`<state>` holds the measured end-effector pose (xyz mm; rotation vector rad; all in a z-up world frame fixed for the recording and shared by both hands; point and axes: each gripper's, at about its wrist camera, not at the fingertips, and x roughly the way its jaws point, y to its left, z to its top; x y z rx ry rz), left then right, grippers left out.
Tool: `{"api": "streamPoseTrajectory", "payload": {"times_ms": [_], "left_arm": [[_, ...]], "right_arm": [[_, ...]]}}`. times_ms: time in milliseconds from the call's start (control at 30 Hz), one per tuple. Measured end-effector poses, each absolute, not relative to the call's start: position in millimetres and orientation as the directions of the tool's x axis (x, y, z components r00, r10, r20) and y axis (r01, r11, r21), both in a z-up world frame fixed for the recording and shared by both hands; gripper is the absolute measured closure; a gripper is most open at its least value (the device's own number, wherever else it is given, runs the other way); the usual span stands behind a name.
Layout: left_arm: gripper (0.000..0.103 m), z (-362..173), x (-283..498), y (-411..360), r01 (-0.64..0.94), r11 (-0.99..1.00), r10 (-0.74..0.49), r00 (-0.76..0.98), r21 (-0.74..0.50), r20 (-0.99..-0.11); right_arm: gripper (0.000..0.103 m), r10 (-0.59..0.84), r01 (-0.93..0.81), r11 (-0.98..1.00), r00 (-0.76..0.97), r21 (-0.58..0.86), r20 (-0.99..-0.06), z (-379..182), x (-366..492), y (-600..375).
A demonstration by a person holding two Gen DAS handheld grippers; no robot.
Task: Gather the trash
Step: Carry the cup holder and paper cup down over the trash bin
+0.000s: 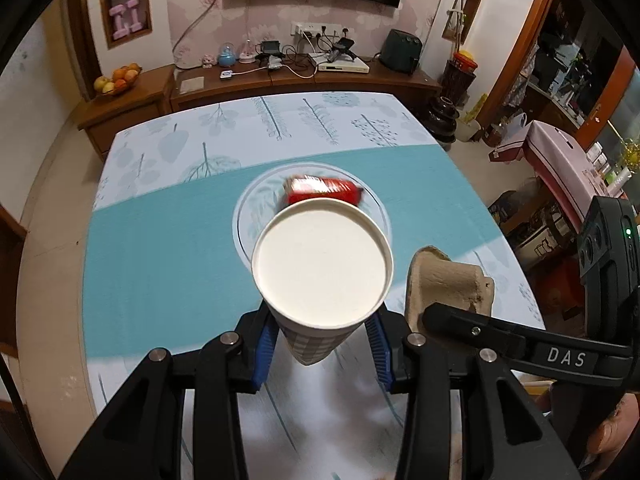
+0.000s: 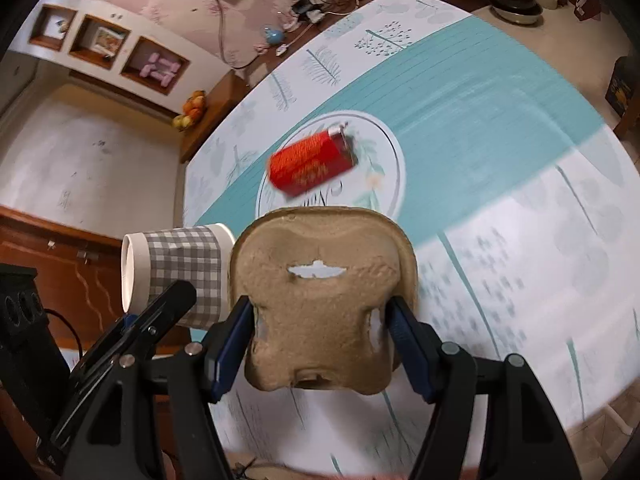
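The only readable text is the white lettering "DAS" on a small black plate set into the black arm of the right claw [image 1: 566, 356], seen in the left wrist view, while the pale print on the blurred red rectangular packet [image 2: 310, 162] cannot be made out.

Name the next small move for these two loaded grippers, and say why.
Probably carry both loads off to a bin: the left gripper grips the grey-checked paper cup, the right gripper the brown pulp egg-carton piece. No bin shows, and the red packet remains uncollected.
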<state>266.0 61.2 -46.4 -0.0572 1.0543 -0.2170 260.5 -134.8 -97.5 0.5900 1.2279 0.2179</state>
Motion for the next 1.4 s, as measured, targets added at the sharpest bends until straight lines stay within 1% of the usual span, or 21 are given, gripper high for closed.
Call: {"api": "streamPoseTrajectory", "payload": {"times_ms": [200, 400, 500, 667, 833, 1000, 1233, 1400], "left_arm": [[0.064, -31, 188, 35, 0.113, 0.986, -0.161, 0.517, -0.119, -0.841], [0.064, -21, 125, 10, 0.064, 0.991, -0.131, 0.547, -0.115, -0.827], [0.064, -25, 98, -2, 0.05, 0.991, -0.13, 0.535, -0.122, -0.835], [0.064, -42, 60, -15, 0.045, 0.993, -0.119, 0.484, -0.111, -0.867], [0.064, -70, 33, -20, 0.057, 0.994, -0.108, 0.428, -0.093, -0.897], [0.063, -108, 19, -21, 0.065, 0.993, -0.111, 0.358, -0.094, -0.927], [0.063, -179, 8, -21, 0.098, 0.99, -0.12, 0.273, -0.097, -0.954], [0.063, -235, 3, -18, 0.099, 0.988, -0.136, 0.223, -0.116, -0.965]], "right_arm": [[0.035, 0.485, 0.094, 0.836, 0.334, 0.541, -0.808, -83, 191, -163], [0.035, 0.494, 0.022, 0.846, 0.338, 0.532, -0.801, -68, 130, -186], [0.035, 0.491, -0.007, 0.856, 0.324, 0.517, -0.809, -67, 105, -195], [0.035, 0.502, -0.005, 0.853, 0.285, 0.522, -0.817, -78, 73, -206], [0.035, 0.501, 0.014, 0.855, 0.242, 0.519, -0.831, -99, 49, -208], [0.035, 0.493, 0.048, 0.858, 0.199, 0.511, -0.847, -134, 29, -204], [0.035, 0.448, 0.092, 0.878, 0.183, 0.469, -0.875, -192, 11, -194], [0.035, 0.423, 0.189, 0.875, 0.153, 0.447, -0.893, -248, 1, -197]]}}
